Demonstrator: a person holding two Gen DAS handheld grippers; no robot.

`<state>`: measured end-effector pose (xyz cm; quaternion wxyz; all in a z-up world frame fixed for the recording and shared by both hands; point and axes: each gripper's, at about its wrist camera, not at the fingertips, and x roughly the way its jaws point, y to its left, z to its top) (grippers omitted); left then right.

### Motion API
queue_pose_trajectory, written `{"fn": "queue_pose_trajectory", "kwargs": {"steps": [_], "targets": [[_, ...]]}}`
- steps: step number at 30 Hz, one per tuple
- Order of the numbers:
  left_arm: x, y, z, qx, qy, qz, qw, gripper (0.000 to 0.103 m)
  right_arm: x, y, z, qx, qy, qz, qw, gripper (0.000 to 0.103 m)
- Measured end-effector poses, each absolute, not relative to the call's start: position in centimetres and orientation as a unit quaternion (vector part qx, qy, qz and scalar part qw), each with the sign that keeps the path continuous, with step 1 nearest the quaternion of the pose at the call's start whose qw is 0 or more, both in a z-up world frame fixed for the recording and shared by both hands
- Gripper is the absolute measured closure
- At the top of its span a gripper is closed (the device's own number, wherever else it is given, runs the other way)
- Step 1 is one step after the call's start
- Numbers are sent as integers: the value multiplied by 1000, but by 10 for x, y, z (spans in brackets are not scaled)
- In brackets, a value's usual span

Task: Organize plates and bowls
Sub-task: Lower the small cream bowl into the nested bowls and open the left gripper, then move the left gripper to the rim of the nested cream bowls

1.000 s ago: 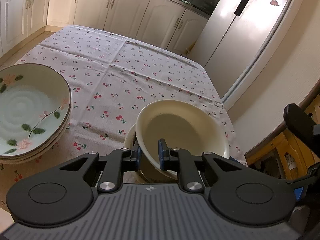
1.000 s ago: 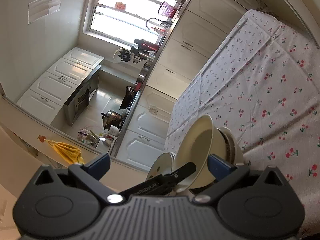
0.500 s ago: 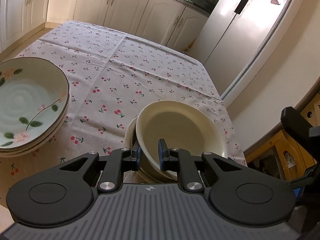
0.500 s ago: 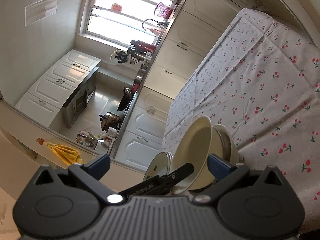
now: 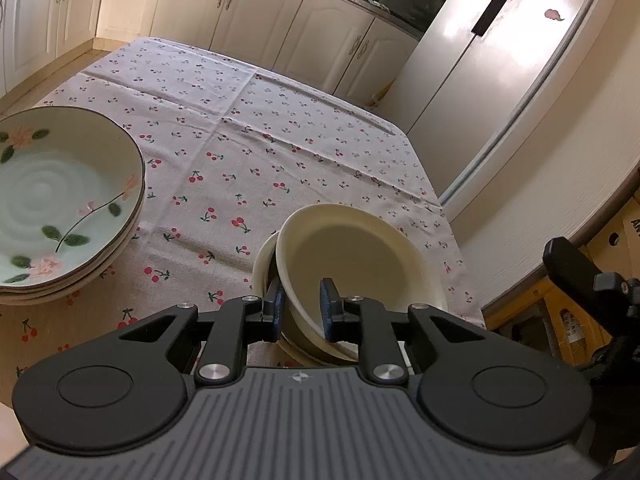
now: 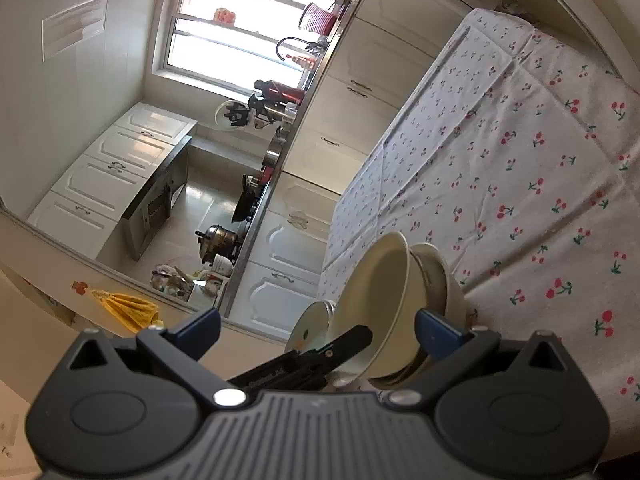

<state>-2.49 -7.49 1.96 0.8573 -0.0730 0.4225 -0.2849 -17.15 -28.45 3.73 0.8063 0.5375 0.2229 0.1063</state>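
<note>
a cream bowl (image 5: 360,264) is seen tilted on its side inside a stack of cream bowls (image 5: 264,268) near the right edge of a table covered with a cherry-print tablecloth (image 5: 248,152). the near rim of the tilted bowl is straddled by the left gripper (image 5: 302,312), whose blue pads stand on either side of the rim; its jaws are opening, and a small gap is visible at the inner pad, so the rim is no longer pressed. to the left on the cloth, well apart from the cream bowls, a stack of floral plates (image 5: 60,208) with pink blossoms and green leaves is set.

in the right wrist view, the same tilted cream bowl (image 6: 376,300) is shown leaning against the stacked bowls (image 6: 440,280), with the floral plates (image 6: 312,324) partly hidden behind it. the right gripper (image 6: 316,326) is held wide apart with nothing between its fingers (image 6: 436,332), close to the bowls. white cabinets (image 5: 280,28) and a refrigerator (image 5: 500,68) are seen beyond the table.
</note>
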Motion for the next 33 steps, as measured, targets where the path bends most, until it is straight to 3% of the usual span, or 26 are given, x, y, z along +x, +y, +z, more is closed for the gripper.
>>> {"fn": "queue_pose_trajectory", "kwargs": {"steps": [4, 5, 6, 7, 13, 17, 21, 33], "targets": [[-27, -70, 21, -80, 421, -288, 857, 78, -174, -286, 37, 539, 220, 102, 807, 0], [-28, -68, 22, -79, 417, -288, 858, 73, -174, -287, 38, 538, 220, 101, 807, 0], [-31, -67, 24, -71, 409, -283, 865, 58, -175, -287, 38, 538, 219, 99, 808, 0], [-33, -66, 26, -64, 402, -277, 871, 51, -176, -287, 39, 537, 219, 98, 809, 0], [-37, -53, 27, -63, 395, -271, 876, 41, -180, -289, 39, 538, 213, 87, 811, 0], [-37, -48, 26, -55, 392, -254, 882, 22, -184, -289, 42, 526, 211, 73, 820, 0], [-41, -49, 27, -36, 383, -244, 890, 11, -186, -288, 42, 525, 209, 61, 823, 0], [-62, -43, 33, 2, 366, -217, 905, 5, -199, -288, 41, 490, 209, 23, 846, 0]]}}
